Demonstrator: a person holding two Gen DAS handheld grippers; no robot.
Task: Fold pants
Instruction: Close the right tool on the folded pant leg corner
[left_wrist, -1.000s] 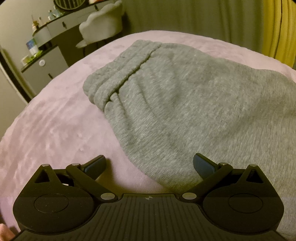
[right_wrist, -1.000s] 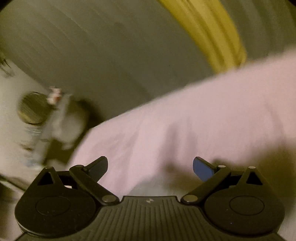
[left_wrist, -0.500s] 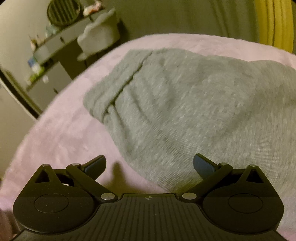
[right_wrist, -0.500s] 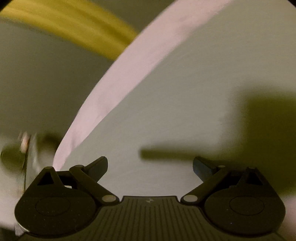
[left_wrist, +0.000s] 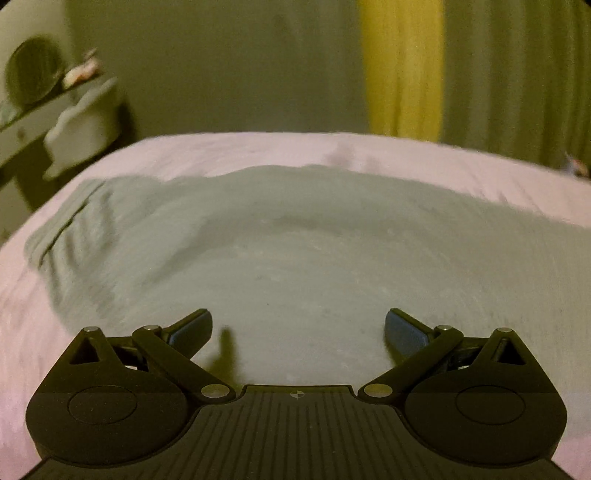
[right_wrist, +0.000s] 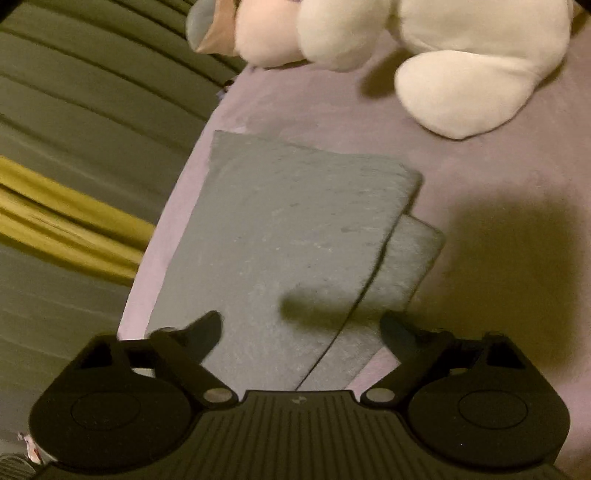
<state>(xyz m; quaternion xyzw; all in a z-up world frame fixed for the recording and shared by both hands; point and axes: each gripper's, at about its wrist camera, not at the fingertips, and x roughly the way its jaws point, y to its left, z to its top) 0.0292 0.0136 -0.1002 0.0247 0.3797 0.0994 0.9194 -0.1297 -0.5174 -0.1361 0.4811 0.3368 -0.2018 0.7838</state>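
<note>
In the left wrist view, the left gripper (left_wrist: 298, 328) sits at the lower centre with its jaws spread wide and nothing between them, the grey pants (left_wrist: 288, 254) filling mid-frame on the pink bed cover (left_wrist: 229, 151). In the right wrist view, the right gripper (right_wrist: 300, 330) is likewise spread and empty at the bottom, the pants' leg ends (right_wrist: 295, 221) stacked at centre and a white plush toy (right_wrist: 461, 62) at upper right.

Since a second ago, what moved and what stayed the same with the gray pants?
Both cameras swung. The left gripper turned so the pants now lie straight ahead, waistband far left. The right gripper swept from the curtains down to the pant legs, with a white plush toy beyond. Unchanged: both grippers open and holding nothing, pants flat on the pink bedspread.
</note>
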